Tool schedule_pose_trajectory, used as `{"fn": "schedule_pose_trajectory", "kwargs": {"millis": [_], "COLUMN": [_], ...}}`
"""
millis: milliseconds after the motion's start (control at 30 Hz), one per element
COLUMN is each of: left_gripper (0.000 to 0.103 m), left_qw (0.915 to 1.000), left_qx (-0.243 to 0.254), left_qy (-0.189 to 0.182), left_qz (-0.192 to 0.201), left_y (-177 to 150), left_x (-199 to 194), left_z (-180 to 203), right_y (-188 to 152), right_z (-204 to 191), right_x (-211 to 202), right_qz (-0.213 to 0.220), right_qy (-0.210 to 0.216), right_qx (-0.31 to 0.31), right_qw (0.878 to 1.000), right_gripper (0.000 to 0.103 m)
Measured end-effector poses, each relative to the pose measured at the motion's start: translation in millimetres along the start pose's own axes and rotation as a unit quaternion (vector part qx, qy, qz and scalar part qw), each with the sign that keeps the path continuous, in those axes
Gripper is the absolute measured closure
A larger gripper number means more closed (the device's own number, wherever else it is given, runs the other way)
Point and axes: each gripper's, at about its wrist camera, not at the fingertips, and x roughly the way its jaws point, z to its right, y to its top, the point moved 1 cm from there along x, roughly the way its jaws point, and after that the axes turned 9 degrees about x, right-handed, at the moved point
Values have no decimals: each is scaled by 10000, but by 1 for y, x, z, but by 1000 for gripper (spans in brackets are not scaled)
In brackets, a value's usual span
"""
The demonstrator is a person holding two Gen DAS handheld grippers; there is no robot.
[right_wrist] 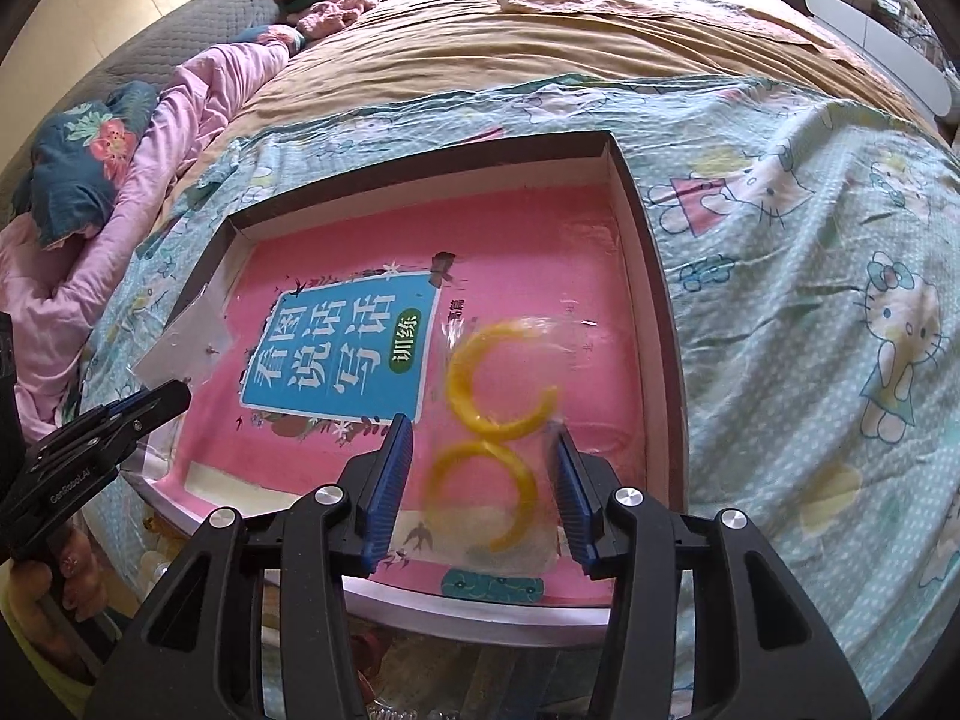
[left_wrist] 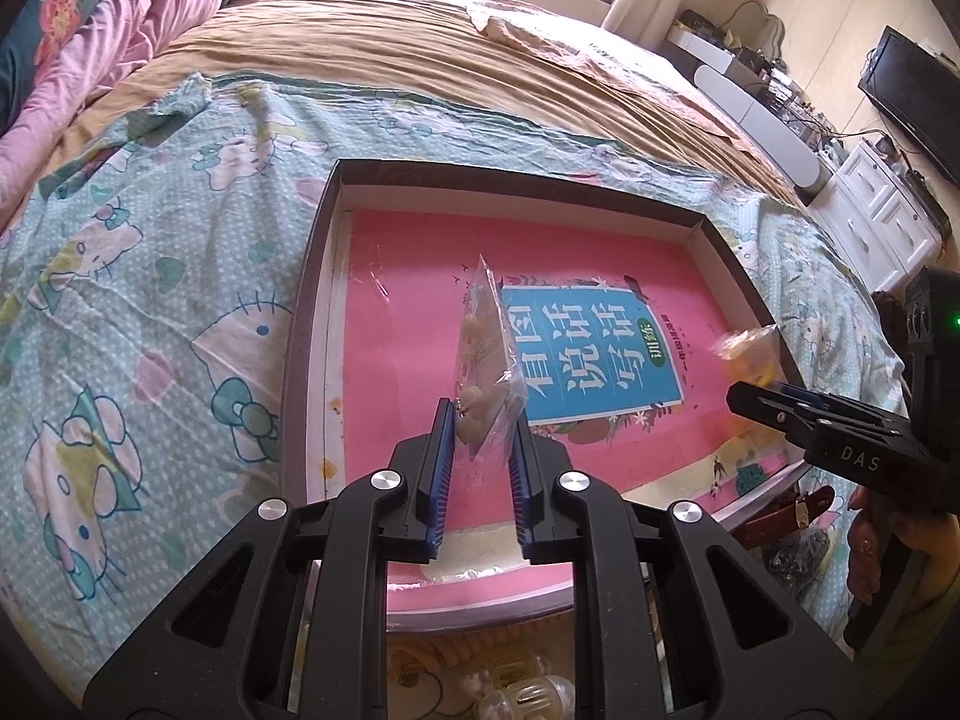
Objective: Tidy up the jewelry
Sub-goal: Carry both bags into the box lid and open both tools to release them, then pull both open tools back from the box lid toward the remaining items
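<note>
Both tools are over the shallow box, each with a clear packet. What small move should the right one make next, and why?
Probably open the right tool a little wider and let go. Its packet of yellow hoop earrings already lies low over the pink book inside the box, blurred between the fingers. The left tool holds its own packet upright.

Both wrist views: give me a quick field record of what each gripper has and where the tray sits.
left gripper: shut on a small clear bag of pale beads
right gripper: jaws apart around a clear bag of yellow rings, blurred; grip unclear
tray: shallow, dark-rimmed, on the cartoon-cat bedsheet
tray contents: pink book with a blue title panel
</note>
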Motion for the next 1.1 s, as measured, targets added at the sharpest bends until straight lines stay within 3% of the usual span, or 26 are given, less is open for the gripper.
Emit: {"fn": "schedule_pose_trajectory", "kwargs": {"millis": [367,467,633,700,767,867,1100], "left_gripper": [73,63,47,36,35,17,11], "left_qw": [10000,9999,9994,9992,9988,9983,9961], "left_qx": [29,93,176,209,256,262,373], "left_qy": [-48,-18,27,51,77,122,252], "left_qz": [48,141,289,341,410,510,764], "left_y": [-1,0,2,3,3,3,2], "left_x": [-9,-17,-32,-39,-47,-58,-83], "left_z": [2,5,10,13,15,18,26], "right_y": [-4,-6,-10,-14,-16,-18,-22], "right_z": [3,4,3,2,2,3,4], "right_x": [-41,-52,-64,-69,-74,-82,-107], "right_qz": [541,687,833,921,978,1050,1217], "right_qy": [100,116,69,41,37,64,209], "right_qx": [142,170,116,72,32,33,47], "right_qw": [9984,9974,9964,9957,9952,9944,9923], "right_gripper": [32,23,20,16,16,16,16]}}
